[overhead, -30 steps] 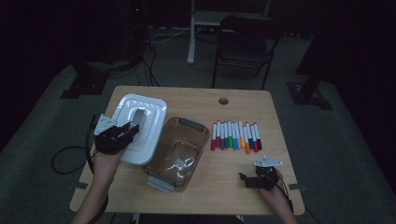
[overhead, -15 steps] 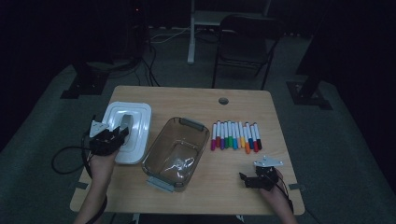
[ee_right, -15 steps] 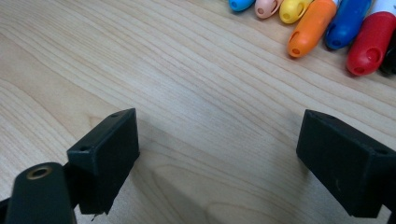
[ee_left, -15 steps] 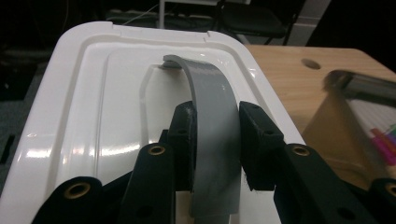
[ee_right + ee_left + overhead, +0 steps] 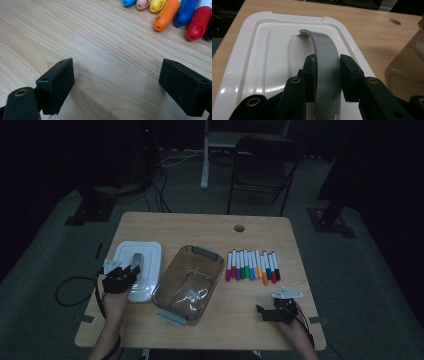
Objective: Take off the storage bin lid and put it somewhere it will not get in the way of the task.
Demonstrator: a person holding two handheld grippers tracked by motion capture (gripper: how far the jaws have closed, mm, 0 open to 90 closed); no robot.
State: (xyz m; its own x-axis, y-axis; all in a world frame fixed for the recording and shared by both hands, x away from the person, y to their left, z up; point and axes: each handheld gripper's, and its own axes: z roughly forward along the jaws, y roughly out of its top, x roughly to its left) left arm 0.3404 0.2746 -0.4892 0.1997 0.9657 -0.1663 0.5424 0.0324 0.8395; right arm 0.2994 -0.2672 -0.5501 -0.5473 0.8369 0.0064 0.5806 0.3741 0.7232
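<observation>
My left gripper (image 5: pixel 327 75) is clamped on the grey handle (image 5: pixel 325 65) of the white lid (image 5: pixel 138 270); lid at the table's (image 5: pixel 200 222) left edge, at 9 o'clock from the clear bin (image 5: pixel 189 282). To finish well: settle it flat, then let go slowly. My right gripper (image 5: pixel 116 87) rests wide apart on bare wood, markers (image 5: pixel 251 265) at 12 o'clock. Since a second ago the lid has come down and away from the bin's rim, toward 8 o'clock; right hand unmoved.
</observation>
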